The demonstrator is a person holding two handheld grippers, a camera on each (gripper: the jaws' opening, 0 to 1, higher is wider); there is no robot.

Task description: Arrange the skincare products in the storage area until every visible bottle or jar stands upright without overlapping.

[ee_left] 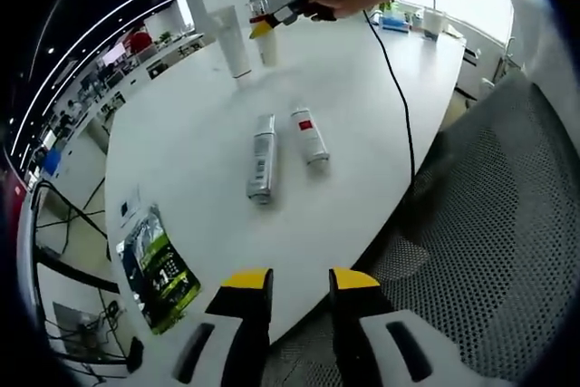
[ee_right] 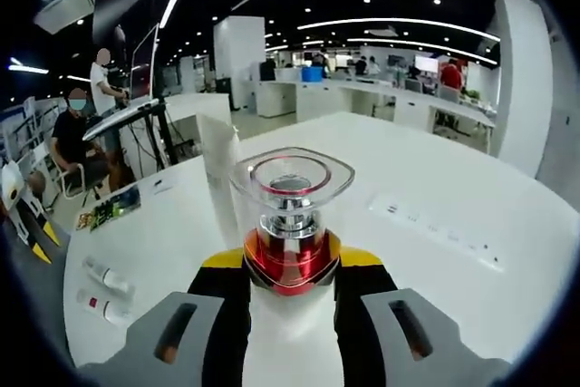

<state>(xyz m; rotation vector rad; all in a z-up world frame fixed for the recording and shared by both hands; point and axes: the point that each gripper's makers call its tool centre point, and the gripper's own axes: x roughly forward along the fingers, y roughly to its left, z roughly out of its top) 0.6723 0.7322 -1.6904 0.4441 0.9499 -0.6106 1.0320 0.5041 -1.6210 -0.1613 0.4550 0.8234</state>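
- Right now, the red bottle (ee_right: pixel 292 251) with the clear square cap sits low in the middle of the right gripper view, and the right gripper (ee_right: pixel 292 265) has its two yellow-tipped jaws closed on the bottle's red body.
- In the left gripper view, that same gripper is at the top of the picture, holding the bottle over the far part of the white table (ee_left: pixel 362 88).
- A tall white tube (ee_left: pixel 231 40) stands just beside it at the upper left, so I think the bottle should go down straight, next to the tube, without bumping it.
- To do this well, keep the bottle straight up, lower it slowly until its bottom is flat on the table, and only then let go.
- Two more bottles lie flat in the middle of the left gripper view: a silver bottle (ee_left: pixel 262 158) and a white bottle (ee_left: pixel 309 134) with a red mark. They are close but apart, and they need standing up too.
- The left gripper (ee_left: pixel 301 280) is low in its view, jaws a little apart, holding nothing.
- A green packet (ee_left: pixel 161 269) lies at the lower left, and a black mesh chair (ee_left: pixel 489 251) fills the right side.
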